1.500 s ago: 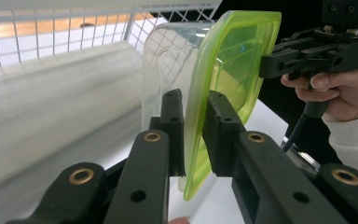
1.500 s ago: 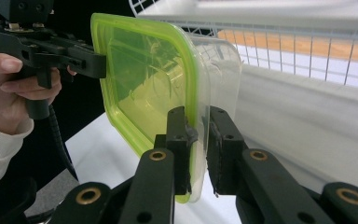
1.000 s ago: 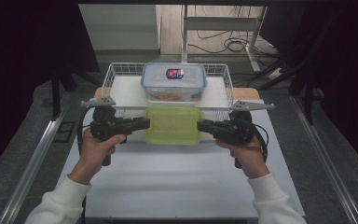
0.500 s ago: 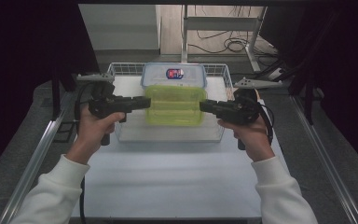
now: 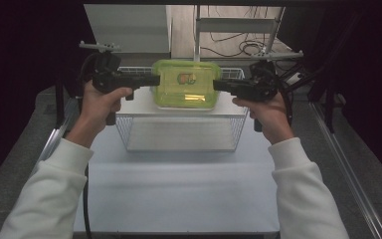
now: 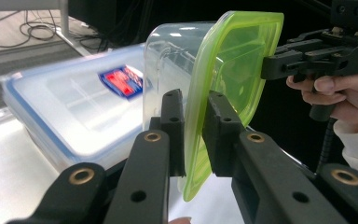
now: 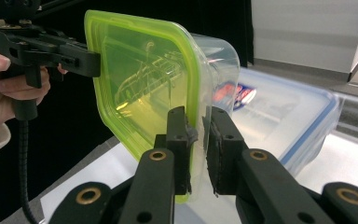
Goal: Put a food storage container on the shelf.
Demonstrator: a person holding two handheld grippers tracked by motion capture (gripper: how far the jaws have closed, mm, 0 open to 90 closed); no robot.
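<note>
Above the wire basket (image 5: pixel 179 142) at the surface's far edge, left hand-held gripper (image 5: pixel 151 79) and right hand-held gripper (image 5: pixel 219 85) each clamp a lip of the green-lidded container (image 5: pixel 185 90), now lifted higher than before, clear for placing.

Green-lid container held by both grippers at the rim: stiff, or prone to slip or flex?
The green-lidded container looks empty and clear, so probably light. The left gripper and right gripper each pinch only a thin lid edge, so it may flex or pivot. Smooth plastic could slip.
</note>
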